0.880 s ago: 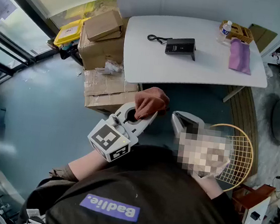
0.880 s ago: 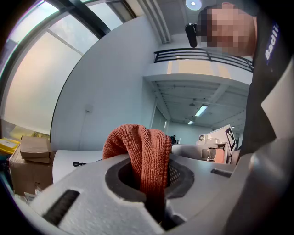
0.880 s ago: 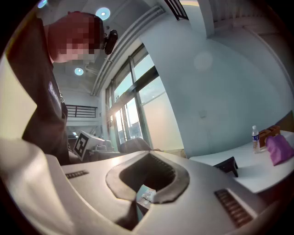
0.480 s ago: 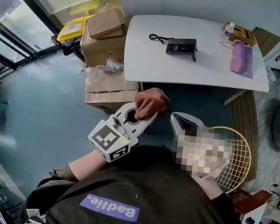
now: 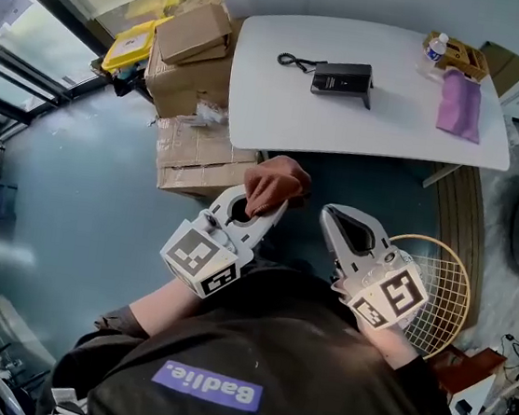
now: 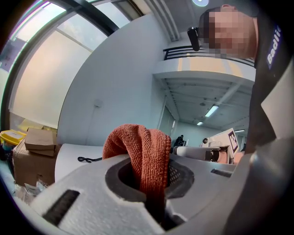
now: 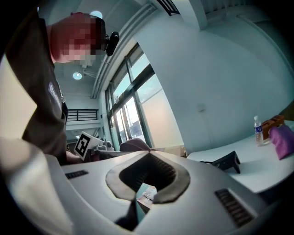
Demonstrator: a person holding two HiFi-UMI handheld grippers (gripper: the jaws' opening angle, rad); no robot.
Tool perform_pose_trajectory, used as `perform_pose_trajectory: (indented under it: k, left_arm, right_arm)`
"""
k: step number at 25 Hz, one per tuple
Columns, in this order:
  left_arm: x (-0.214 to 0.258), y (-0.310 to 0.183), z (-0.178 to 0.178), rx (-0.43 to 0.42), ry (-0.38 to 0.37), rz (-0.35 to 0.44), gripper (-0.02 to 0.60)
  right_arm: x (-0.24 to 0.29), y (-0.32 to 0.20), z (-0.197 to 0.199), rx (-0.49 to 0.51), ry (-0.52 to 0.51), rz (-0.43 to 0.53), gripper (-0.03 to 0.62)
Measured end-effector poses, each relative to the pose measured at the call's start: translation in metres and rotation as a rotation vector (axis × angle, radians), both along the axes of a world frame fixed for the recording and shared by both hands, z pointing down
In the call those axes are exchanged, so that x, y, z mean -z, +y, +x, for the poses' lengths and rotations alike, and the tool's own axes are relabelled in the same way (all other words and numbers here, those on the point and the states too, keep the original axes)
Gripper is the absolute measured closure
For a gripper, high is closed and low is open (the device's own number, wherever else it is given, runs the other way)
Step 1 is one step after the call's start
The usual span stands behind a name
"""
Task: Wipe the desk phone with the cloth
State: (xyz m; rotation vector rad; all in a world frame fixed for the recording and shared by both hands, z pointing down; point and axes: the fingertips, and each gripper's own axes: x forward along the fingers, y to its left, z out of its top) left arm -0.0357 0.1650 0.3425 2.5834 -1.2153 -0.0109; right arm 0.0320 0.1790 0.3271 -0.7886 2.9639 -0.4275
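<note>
The black desk phone (image 5: 343, 78) sits on the white table (image 5: 392, 124) with its cord (image 5: 296, 62) trailing left; the right gripper view shows the phone (image 7: 226, 161) from its side. My left gripper (image 5: 262, 200) is held low in front of the table, well short of the phone, shut on a rust-orange cloth (image 5: 276, 183). In the left gripper view the cloth (image 6: 142, 147) bulges up out of the gripper (image 6: 149, 174) and hides the phone. My right gripper (image 5: 327, 212) is beside it, jaws together and empty (image 7: 149, 153).
A purple cloth (image 5: 462, 105), a water bottle (image 5: 436, 47) and a wooden box (image 5: 465, 58) occupy the table's right end. Cardboard boxes (image 5: 196, 72) and a yellow case (image 5: 129, 50) are stacked left of the table. A wire basket (image 5: 442, 290) stands on the floor at my right.
The head view has shifted slightly, so the table sits a little further right. Both grippers stay at about the same place before the body, the cloth still in the left one.
</note>
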Motion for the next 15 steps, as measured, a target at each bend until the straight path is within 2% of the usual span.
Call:
perform_pose_trajectory:
  k: [7, 11, 15]
  left_arm:
    - [-0.006, -0.089, -0.028, -0.077, 0.03, 0.018, 0.537]
    - [0.0, -0.14, -0.042, -0.156, 0.052, 0.031, 0.537]
    - [-0.002, -0.18, -0.046, -0.209, 0.054, 0.038, 0.537]
  right_arm:
    - [0.0, -0.083, -0.026, -0.093, 0.046, -0.007, 0.566]
    - [-0.001, -0.134, -0.042, -0.16, 0.028, -0.076, 0.566]
    - [-0.007, -0.169, -0.048, -0.203, 0.058, -0.086, 0.566]
